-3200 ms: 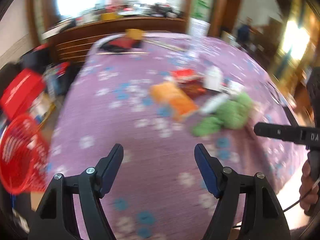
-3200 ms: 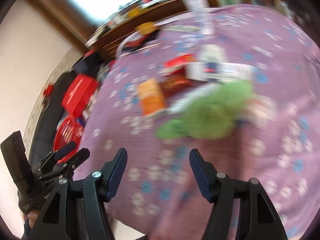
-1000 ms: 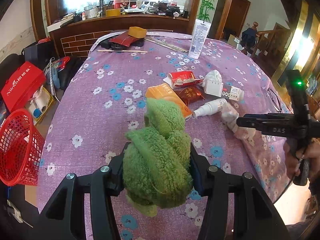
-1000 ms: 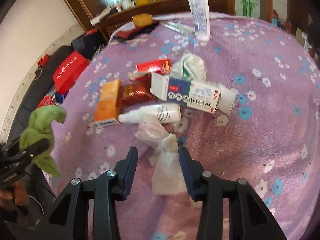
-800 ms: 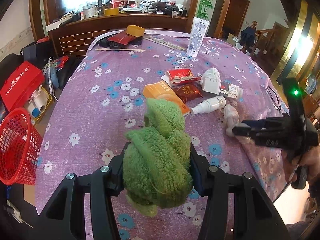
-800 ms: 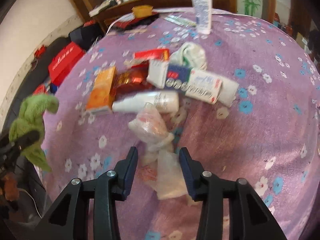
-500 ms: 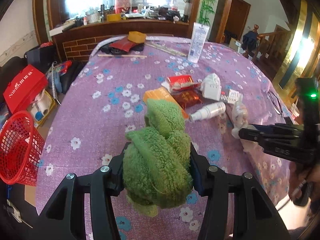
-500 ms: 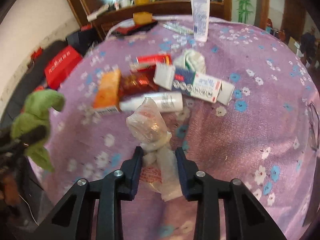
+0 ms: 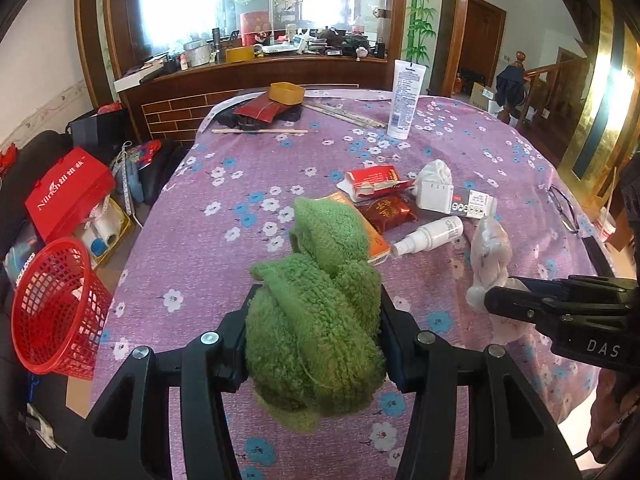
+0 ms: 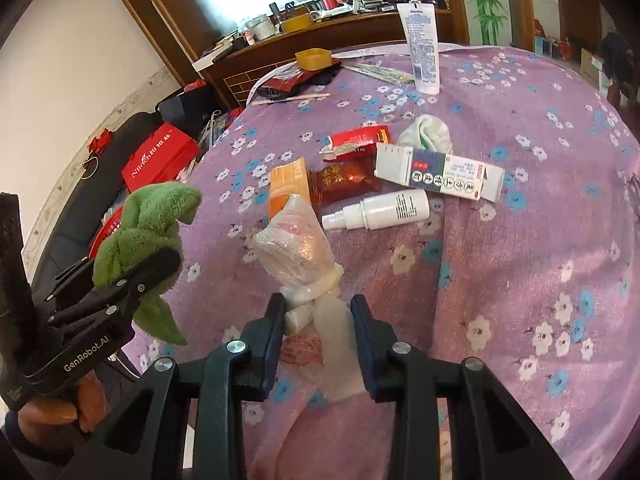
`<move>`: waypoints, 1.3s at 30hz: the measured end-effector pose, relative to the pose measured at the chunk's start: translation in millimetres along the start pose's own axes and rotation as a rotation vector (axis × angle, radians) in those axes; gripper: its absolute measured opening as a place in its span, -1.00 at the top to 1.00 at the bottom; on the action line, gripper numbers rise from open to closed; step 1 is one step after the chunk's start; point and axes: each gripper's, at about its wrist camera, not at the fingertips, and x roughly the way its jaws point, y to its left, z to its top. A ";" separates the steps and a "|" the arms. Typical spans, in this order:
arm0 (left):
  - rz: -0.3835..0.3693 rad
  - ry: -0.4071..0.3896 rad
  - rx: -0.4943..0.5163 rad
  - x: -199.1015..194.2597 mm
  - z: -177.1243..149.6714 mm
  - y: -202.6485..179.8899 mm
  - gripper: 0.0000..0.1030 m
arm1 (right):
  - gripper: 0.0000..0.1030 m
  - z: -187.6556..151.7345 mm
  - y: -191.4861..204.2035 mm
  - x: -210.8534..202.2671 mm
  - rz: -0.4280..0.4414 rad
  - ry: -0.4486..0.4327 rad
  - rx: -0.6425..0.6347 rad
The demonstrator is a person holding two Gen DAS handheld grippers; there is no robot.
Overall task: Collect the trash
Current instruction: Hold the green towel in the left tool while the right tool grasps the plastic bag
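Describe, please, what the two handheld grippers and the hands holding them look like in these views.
Both are matte black plastic frames with silver screws and dark blue finger pads. The left gripper bears white "GenRobot.AI" lettering; the right gripper reads "DAS". A thin cable hangs below the right hand. The left hand shows a dark cuff.

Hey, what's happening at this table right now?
A person is clearing trash off a purple flowered tablecloth with two handheld grippers. The left gripper is shut on a green fuzzy cloth, held above the table. The right gripper is shut on a knotted plastic bag. Boxes, a snack packet and a white spray bottle lie on the table. A red basket sits on the floor to the left.
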 end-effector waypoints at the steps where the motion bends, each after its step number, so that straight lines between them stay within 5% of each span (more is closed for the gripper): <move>1: 0.004 -0.001 0.004 -0.2 -0.5 -0.2 0.01 | 0.30 -0.2 1.1 0.1 0.002 0.000 -0.005; 39: 0.050 -0.005 0.010 -2.3 -8.1 4.9 0.01 | 0.29 -4.1 11.8 8.0 -0.007 0.032 -0.045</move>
